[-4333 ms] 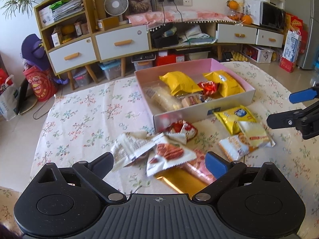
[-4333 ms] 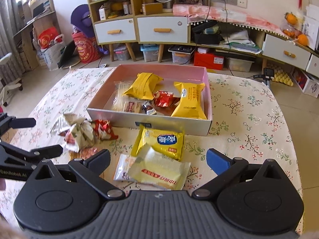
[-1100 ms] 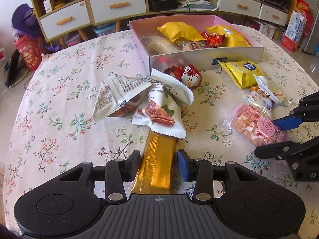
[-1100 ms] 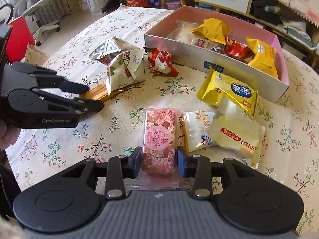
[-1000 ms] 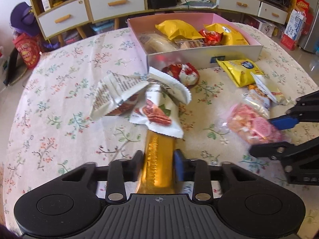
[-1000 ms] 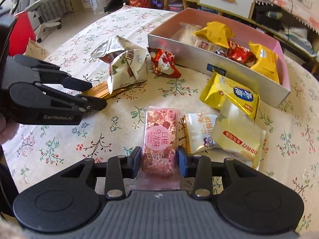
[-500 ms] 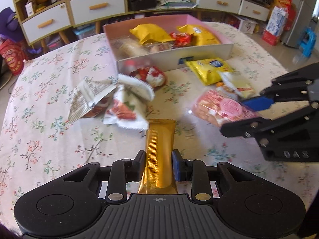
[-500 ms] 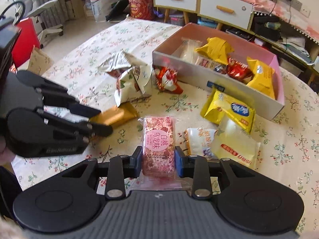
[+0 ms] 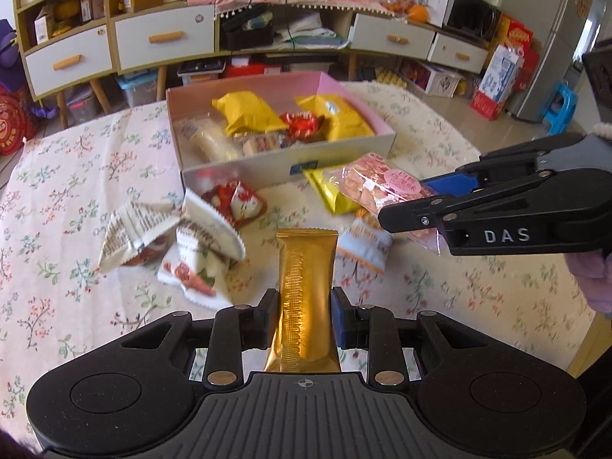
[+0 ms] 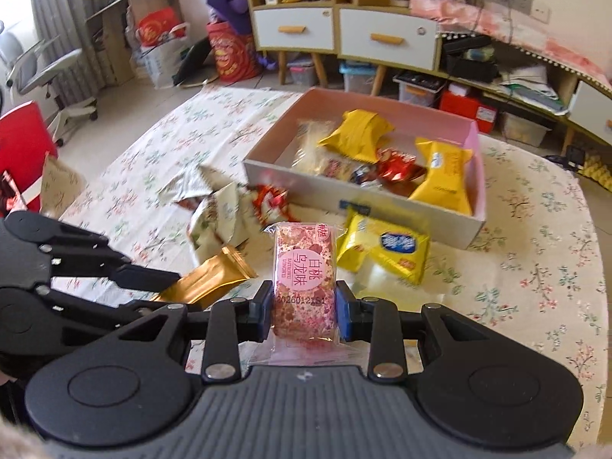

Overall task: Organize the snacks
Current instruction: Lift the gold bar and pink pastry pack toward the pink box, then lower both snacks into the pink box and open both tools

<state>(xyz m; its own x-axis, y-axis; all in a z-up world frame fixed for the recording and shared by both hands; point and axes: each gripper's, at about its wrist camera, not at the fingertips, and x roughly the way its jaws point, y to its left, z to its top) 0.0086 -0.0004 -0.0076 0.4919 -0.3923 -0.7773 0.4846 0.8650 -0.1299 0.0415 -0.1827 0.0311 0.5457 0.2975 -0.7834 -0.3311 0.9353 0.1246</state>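
My left gripper (image 9: 304, 319) is shut on a long gold snack bar (image 9: 304, 290) and holds it above the table. My right gripper (image 10: 304, 311) is shut on a pink snack packet (image 10: 305, 283), also lifted; the packet also shows in the left wrist view (image 9: 382, 187). The pink-lined box (image 9: 283, 166) sits ahead with yellow and red packets inside. It also shows in the right wrist view (image 10: 405, 206). Loose white packets (image 9: 183, 237), a red packet (image 9: 237, 204) and yellow packets (image 10: 382, 246) lie on the cloth in front of the box.
The round table has a floral cloth (image 9: 76, 176). The right gripper's body (image 9: 497, 214) reaches in from the right in the left wrist view. The left gripper's body (image 10: 69, 287) shows at the left of the right wrist view. Cabinets (image 9: 164, 38) stand behind the table.
Both grippers closed on their snacks about a second ago and have since lifted them off the table and moved closer to the box. The gold bar came out from under the white packets.
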